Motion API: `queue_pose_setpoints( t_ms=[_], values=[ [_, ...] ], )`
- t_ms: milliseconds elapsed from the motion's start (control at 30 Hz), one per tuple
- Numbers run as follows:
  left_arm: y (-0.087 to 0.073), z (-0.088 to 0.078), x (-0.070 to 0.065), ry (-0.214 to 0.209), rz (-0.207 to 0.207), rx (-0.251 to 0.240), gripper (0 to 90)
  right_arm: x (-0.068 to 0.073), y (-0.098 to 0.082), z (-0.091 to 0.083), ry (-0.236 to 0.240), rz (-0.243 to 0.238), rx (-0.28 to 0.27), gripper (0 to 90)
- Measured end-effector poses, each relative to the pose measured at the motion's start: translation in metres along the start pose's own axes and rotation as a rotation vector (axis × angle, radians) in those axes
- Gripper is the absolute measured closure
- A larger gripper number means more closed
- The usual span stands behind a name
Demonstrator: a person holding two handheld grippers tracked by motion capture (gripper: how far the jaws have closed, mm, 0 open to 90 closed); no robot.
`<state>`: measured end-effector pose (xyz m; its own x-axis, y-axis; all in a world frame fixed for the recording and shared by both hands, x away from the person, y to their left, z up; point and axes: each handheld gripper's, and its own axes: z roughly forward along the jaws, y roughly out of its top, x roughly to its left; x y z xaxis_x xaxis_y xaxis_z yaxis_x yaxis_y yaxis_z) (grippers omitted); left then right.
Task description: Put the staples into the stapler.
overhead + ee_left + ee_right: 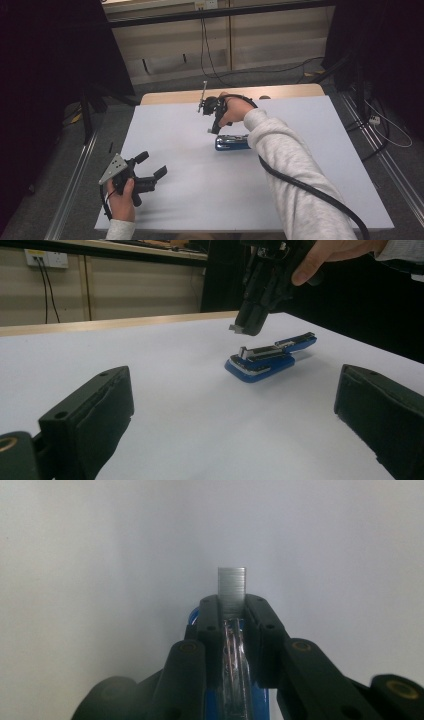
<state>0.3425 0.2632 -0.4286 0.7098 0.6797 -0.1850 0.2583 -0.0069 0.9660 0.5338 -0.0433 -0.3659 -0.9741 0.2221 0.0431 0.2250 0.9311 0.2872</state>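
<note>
Now the right tool (231, 605), pinching a strip of staples (232, 582), hangs directly above the open blue stapler (232, 143) mid-surface (190, 200), its long axis running left-right. The left tool (150, 165), spread wide and holding nothing, sits well apart at the near-left corner.

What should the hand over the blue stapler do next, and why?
Probably lower the strip of staples pinched in the right gripper into the open blue stapler: that gripper hovers just above its bared metal channel, while the left gripper waits open, well apart.
</note>
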Motion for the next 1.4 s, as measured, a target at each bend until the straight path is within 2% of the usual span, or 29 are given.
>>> queue_pose_setpoints(
  t_ms=[67, 167, 333, 633, 1400],
  values=[
    [0.0, -0.001, 0.001, 0.003, 0.018, 0.007, 2.6, 0.0, -0.001, -0.001, 0.002, 0.001, -0.003, 79.1],
    [0.0, 0.0, 0.001, -0.001, 0.003, -0.001, 2.6, 0.0, -0.002, -0.001, -0.005, 0.0, -0.003, 79.1],
    [0.0, 0.0, 0.001, 0.0, 0.022, 0.012, 2.6, -0.001, -0.006, -0.003, -0.008, 0.004, 0.0, 79.1],
    [0.0, 0.001, 0.0, 0.003, 0.011, 0.004, 2.6, -0.002, -0.015, -0.005, -0.008, 0.016, -0.004, 79.1],
    [-0.001, 0.002, 0.0, 0.005, 0.022, 0.022, 2.6, -0.003, -0.028, -0.006, -0.012, 0.02, 0.001, 79.1]
  ],
)
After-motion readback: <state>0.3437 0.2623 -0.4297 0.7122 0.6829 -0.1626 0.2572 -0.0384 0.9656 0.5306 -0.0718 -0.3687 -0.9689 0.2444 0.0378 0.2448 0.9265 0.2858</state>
